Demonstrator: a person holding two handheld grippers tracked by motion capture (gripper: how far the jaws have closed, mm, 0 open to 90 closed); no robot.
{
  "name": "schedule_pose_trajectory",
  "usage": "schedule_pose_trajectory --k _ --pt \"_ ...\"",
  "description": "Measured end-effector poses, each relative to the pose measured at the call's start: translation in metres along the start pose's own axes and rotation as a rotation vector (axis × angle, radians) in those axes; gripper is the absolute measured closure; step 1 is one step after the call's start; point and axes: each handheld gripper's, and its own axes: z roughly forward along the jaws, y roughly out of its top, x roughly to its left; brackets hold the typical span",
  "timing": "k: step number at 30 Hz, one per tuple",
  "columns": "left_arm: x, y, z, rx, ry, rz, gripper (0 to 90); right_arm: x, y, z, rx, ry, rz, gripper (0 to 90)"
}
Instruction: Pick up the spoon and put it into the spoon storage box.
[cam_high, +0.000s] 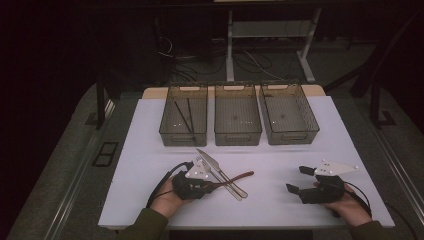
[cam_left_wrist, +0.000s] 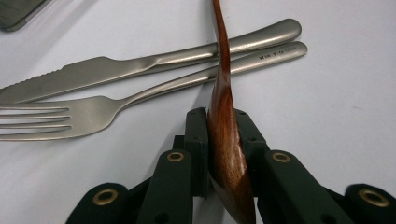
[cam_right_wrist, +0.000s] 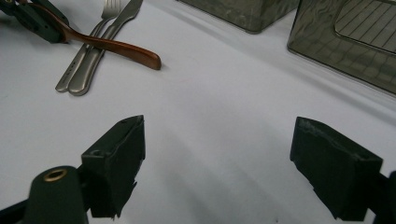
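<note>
Clamped between the black jaws of the left gripper (cam_left_wrist: 223, 140) is being held a smooth, reddish-brown wooden spoon (cam_left_wrist: 225, 140), gripped at its broad end near the desk's front edge, left of centre. Its slender curved handle is being carried across the matte steel handles of a knife (cam_left_wrist: 140, 65) and a fork (cam_left_wrist: 140, 93), which are lying side by side, touching. The right gripper (cam_right_wrist: 217, 163) is being kept wide apart, nothing between its jaws, over bare white desk (cam_right_wrist: 224, 93) near the front right corner, well apart from the cutlery. Toward the desk's far edge, three translucent grey ribbed bins (cam_high: 237, 120) are standing in a row; two dark sticks (cam_high: 186, 116) are lying in the left one.
</note>
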Motion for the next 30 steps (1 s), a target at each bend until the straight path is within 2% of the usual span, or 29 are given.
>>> schedule_pose_trajectory --k 5,8,13,19,30 --pt "0.002 0.001 -0.005 -0.022 0.013 0.001 78.2 0.000 0.000 0.000 0.000 0.001 0.000 17.3" --pt "0.001 0.001 -0.007 -0.041 0.019 -0.015 78.3 0.000 0.000 0.000 0.000 0.002 -0.001 17.3" --pt "0.003 0.002 -0.013 -0.059 0.026 -0.007 78.3 0.000 0.000 0.000 -0.001 0.002 0.000 17.2" --pt "0.006 0.003 -0.021 -0.097 0.039 -0.031 78.3 0.000 0.000 0.000 0.000 0.003 0.000 17.2" --pt "0.014 0.007 -0.036 -0.129 0.064 -0.031 78.3 0.000 0.000 0.000 0.000 0.003 0.000 17.2"
